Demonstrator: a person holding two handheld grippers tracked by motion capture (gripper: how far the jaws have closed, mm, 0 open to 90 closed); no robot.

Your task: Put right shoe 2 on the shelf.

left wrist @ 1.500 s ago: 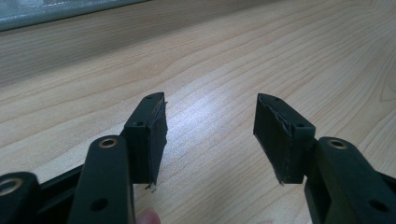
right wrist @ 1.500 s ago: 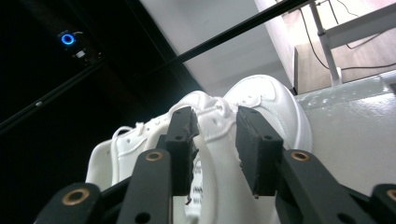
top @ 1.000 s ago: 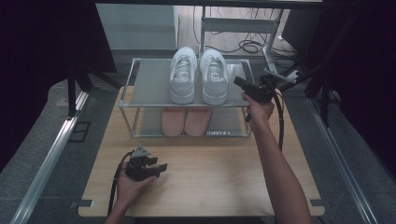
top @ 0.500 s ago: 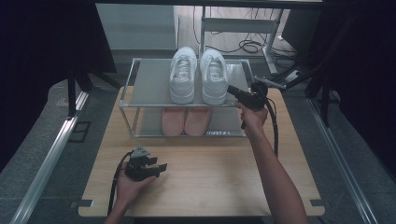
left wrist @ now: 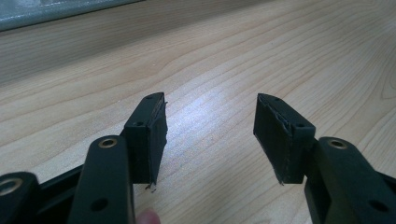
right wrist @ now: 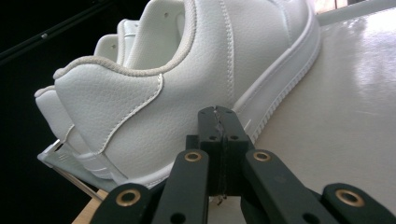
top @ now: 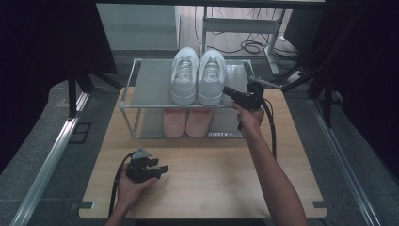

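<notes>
The right gripper (top: 231, 92) was held with its jaws closed together on nothing, just beside the heel of the right-hand white leather sneaker (top: 211, 82) standing near the front edge of the grey metal rack's top shelf (top: 149, 84). The left gripper (top: 159, 169) rested open near the wooden table's (top: 211, 165) front edge.

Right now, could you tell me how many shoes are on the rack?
4: two white sneakers side by side on the top shelf, two pink shoes beneath them, partly hidden.
</notes>
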